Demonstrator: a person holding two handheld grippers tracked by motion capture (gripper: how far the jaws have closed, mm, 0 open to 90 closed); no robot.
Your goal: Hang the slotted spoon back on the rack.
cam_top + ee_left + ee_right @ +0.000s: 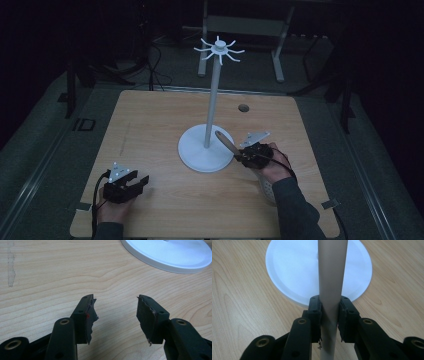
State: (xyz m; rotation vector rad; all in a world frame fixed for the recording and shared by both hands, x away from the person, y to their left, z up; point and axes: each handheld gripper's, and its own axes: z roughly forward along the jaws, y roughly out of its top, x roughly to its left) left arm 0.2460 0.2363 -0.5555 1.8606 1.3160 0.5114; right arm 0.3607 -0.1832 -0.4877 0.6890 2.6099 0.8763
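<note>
A white stand [214, 95] with a ring of hooks [219, 49] on top rises from a round base [197, 152] at the table's middle. My right gripper [245, 156] is shut on a tan flat utensil handle [226, 141], which slants up and left over the base's right edge. In the right gripper view, the handle [332, 277] runs straight up between the closed jaws of the gripper [330, 302], with the base [292, 270] behind it. My left gripper [139, 177] rests low at the front left, open and empty. Its view shows the same gripper [115, 302] over bare wood, the base [172, 255] at upper right.
The wooden table [150, 120] has a small round grommet hole [243, 107] near its back edge. A white perforated container [267, 189] sits partly under the person's right hand. Dark floor and metal frames surround the table.
</note>
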